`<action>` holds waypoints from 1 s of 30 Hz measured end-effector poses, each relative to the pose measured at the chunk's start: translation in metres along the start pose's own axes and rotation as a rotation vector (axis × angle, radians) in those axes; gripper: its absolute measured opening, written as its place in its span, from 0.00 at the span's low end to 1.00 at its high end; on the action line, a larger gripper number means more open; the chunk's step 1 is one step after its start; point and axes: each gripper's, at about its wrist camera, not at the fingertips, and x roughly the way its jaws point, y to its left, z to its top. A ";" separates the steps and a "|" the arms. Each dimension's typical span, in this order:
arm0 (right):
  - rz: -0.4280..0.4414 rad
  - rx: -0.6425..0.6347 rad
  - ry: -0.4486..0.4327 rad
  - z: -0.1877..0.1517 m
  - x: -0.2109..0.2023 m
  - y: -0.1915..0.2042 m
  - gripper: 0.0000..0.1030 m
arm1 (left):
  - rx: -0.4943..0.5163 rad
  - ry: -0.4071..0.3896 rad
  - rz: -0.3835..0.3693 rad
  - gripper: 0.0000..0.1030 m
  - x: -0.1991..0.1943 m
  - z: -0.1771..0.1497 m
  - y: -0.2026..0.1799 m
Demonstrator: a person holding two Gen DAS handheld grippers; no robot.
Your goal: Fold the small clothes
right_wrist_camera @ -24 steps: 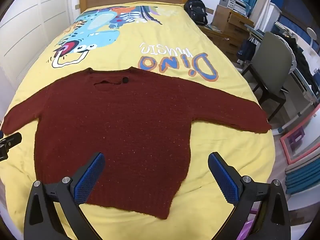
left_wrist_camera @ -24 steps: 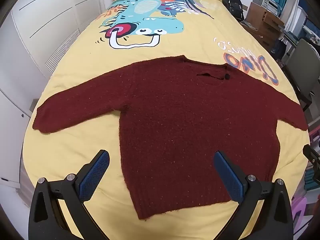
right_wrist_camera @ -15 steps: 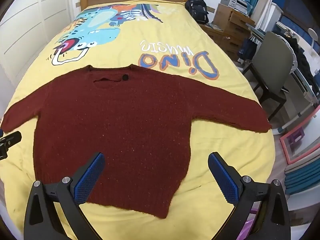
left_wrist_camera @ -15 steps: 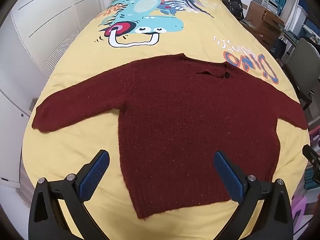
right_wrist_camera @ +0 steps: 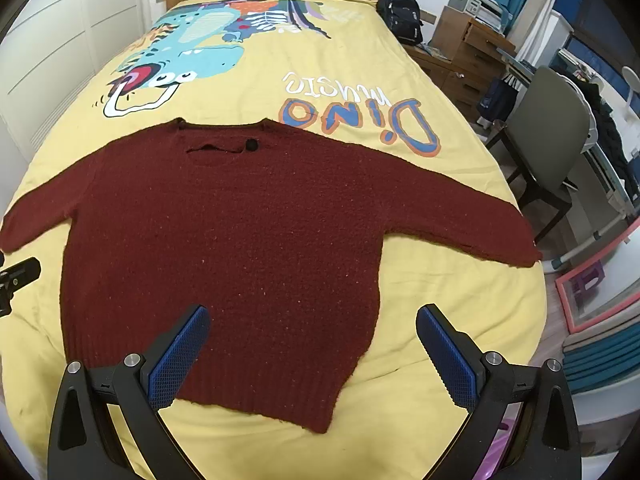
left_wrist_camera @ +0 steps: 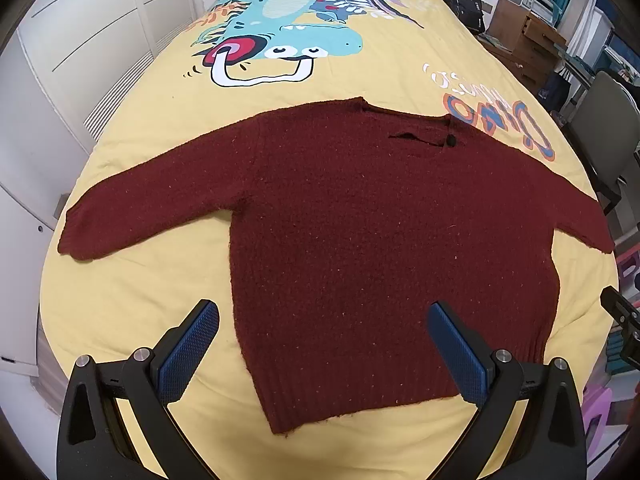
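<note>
A dark red knitted sweater [left_wrist_camera: 360, 232] [right_wrist_camera: 248, 240] lies flat on the yellow bedspread [left_wrist_camera: 132, 312] [right_wrist_camera: 460, 312], both sleeves spread out sideways, neckline toward the headboard, hem toward me. My left gripper [left_wrist_camera: 323, 322] hovers open above the hem's left half, with nothing between its blue pads [left_wrist_camera: 188, 350]. Over the hem's right half, my right gripper [right_wrist_camera: 313, 326] also stands open and holds nothing. Neither touches the sweater. The right gripper's edge [left_wrist_camera: 622, 320] shows at the right of the left wrist view, and the left gripper's edge [right_wrist_camera: 16, 276] at the left of the right wrist view.
The bedspread carries a dinosaur print [left_wrist_camera: 280, 40] and lettering [right_wrist_camera: 360, 112]. White wardrobe doors [left_wrist_camera: 80, 40] run along the bed's left. To its right stand a grey chair [right_wrist_camera: 556, 132], a wooden dresser [right_wrist_camera: 472, 52], a black backpack [right_wrist_camera: 400, 12] and stacked frames [right_wrist_camera: 592, 292].
Both grippers have drifted slightly back or up, so the sweater sits a little lower in both views. Their jaws stay wide open and the sweater has not moved.
</note>
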 end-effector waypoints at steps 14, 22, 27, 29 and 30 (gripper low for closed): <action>-0.007 0.006 0.001 0.001 -0.001 -0.002 1.00 | 0.010 -0.013 0.011 0.99 -0.006 0.004 0.004; -0.008 0.006 0.005 0.001 0.000 -0.003 1.00 | 0.017 -0.028 0.011 0.99 -0.012 0.009 0.001; -0.008 0.003 0.008 0.000 0.000 -0.004 1.00 | 0.019 -0.023 0.009 0.99 -0.011 0.011 0.001; -0.009 0.002 0.010 0.000 0.000 -0.004 1.00 | 0.023 -0.019 0.008 0.99 -0.010 0.010 0.000; -0.011 -0.001 0.012 0.000 0.001 -0.004 1.00 | 0.021 -0.018 0.008 0.99 -0.010 0.010 0.000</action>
